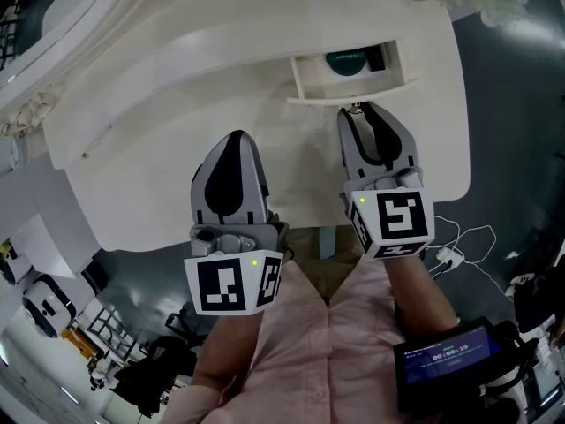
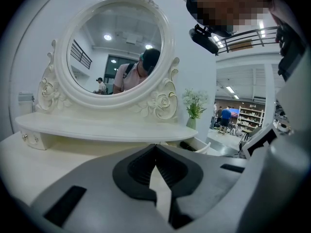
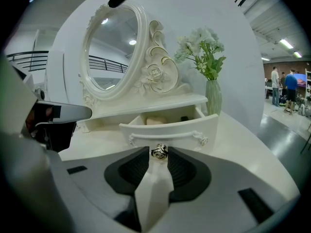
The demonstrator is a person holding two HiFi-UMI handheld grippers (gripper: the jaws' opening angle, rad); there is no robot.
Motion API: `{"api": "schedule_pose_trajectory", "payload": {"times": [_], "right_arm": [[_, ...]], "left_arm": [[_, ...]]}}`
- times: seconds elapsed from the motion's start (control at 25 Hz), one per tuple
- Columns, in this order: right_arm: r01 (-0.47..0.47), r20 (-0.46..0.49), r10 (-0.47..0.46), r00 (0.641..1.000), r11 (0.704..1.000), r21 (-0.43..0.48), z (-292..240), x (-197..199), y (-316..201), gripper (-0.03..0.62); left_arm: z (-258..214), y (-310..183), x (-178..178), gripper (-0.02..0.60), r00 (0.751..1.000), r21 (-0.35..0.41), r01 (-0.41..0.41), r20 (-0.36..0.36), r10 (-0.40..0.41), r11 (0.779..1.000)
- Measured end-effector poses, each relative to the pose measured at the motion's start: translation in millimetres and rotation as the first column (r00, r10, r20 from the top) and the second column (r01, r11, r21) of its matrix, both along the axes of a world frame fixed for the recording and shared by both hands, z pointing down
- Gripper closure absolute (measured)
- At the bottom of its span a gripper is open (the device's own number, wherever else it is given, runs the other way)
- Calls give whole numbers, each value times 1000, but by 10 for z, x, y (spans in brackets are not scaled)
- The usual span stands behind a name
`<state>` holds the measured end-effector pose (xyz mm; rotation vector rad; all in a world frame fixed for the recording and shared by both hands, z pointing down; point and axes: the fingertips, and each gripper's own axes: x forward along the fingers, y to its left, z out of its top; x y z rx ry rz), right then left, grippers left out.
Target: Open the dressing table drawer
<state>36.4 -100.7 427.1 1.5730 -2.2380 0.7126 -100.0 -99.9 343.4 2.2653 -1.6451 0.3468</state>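
The drawer (image 3: 170, 130) is seen pulled out from under the mirror (image 3: 114, 47), on the right side of the dressing table (image 1: 177, 148). Its knob (image 3: 159, 152) is flanked, unpinched, by the parted jaws of the right gripper (image 1: 364, 113). The left gripper (image 1: 237, 138) is clenched on nothing above the tabletop.

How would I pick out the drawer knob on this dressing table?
Find the white dressing table with the oval mirror; under its shelf, beside the vase, one drawer stands open. The knob sits mid-front: small, silvery, rose-shaped, unlike the white scrolls at either end.
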Motion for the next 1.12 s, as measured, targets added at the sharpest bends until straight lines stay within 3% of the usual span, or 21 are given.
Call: {"api": "schedule_pose_trajectory", "payload": {"times": [0.28, 0.6, 0.76, 0.92, 1.12], "right_arm": [[-31, 12, 31, 999, 999, 10, -226, 138, 123, 477], [-48, 69, 36, 997, 982, 182, -1154, 182, 76, 479], [-18, 87, -11, 996, 946, 325, -1825, 80, -16, 484], [8, 69, -46, 997, 884, 468, -2424, -7, -93, 539], [28, 27, -51, 998, 841, 540, -2784, -53, 22, 557]], "left_arm": [[-209, -58, 56, 560, 1000, 52, -18, -20, 19, 998], [-839, -152, 220, 560, 998, 181, -54, -34, 62, 982], [-1346, -202, 234, 560, 997, 285, -51, -47, 67, 957], [-1841, -240, 272, 560, 995, 403, -42, -63, 73, 914], [-2118, -149, 308, 560, 996, 445, -52, -40, 77, 894]]}}
